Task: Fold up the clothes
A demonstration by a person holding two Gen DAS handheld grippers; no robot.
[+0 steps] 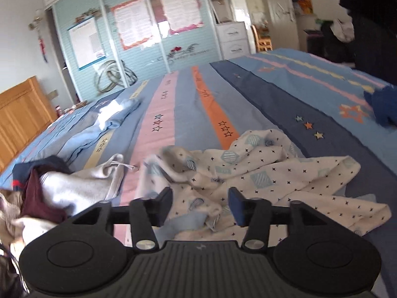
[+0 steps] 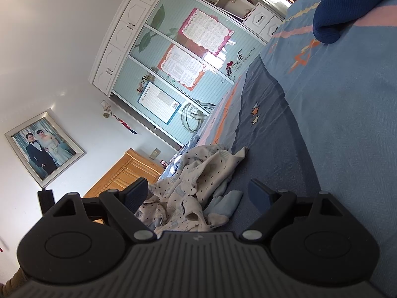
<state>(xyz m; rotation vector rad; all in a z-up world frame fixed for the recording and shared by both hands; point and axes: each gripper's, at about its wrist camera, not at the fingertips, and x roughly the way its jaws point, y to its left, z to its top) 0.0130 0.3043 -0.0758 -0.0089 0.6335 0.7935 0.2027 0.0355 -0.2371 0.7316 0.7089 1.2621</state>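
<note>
A crumpled cream garment with small dark stars and pale blue patches [image 1: 268,171] lies on the striped bedspread [image 1: 188,114]. My left gripper [image 1: 200,204] is open just above its near edge, holding nothing. In the right wrist view the same garment [image 2: 196,183] lies bunched ahead of my right gripper [image 2: 198,196], which is open and empty, tilted steeply over the bed [image 2: 335,129].
A pile of clothes, grey, maroon and navy, [image 1: 57,188] lies at the left. A light blue garment [image 1: 116,116] lies farther back. A dark blue garment [image 1: 383,106] [image 2: 352,5] lies at the right. A wooden headboard [image 1: 22,114] and wardrobe doors [image 1: 139,39] border the bed.
</note>
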